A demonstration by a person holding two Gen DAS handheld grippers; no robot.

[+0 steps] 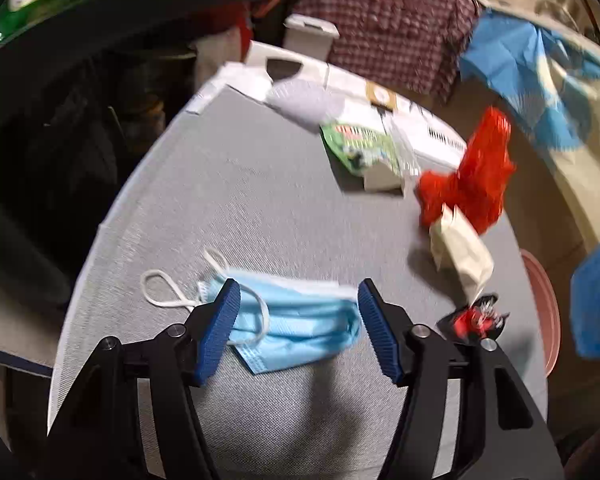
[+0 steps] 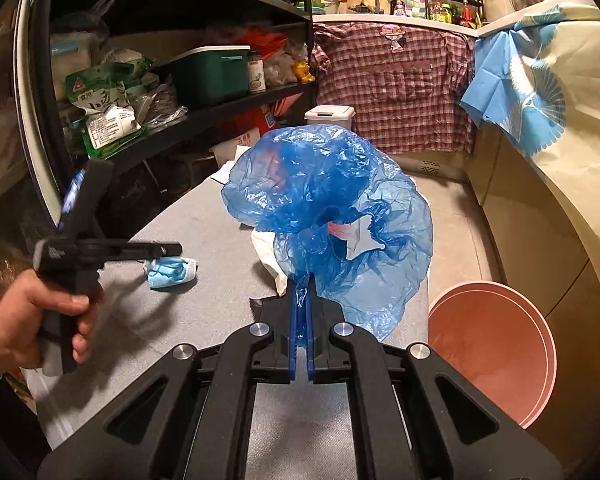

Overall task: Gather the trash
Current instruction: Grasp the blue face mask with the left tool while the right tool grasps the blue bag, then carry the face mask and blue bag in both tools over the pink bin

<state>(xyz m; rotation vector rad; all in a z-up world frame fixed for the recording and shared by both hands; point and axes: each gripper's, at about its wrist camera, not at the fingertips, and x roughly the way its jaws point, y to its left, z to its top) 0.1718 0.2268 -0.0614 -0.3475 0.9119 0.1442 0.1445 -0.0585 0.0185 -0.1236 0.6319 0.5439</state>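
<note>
Low in the left wrist frame, the crumpled pale-blue pleated face mask (image 1: 300,320) lies lengthwise across the wide-open left gripper (image 1: 298,330), between its pads. The right gripper (image 2: 302,300) pinches the crinkled blue plastic bag (image 2: 332,216).

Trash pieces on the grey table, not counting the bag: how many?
6: mask between the open left fingers, black-red wrapper, cream pouch, red bag, green packet, grey lump. More may be hidden.
</note>
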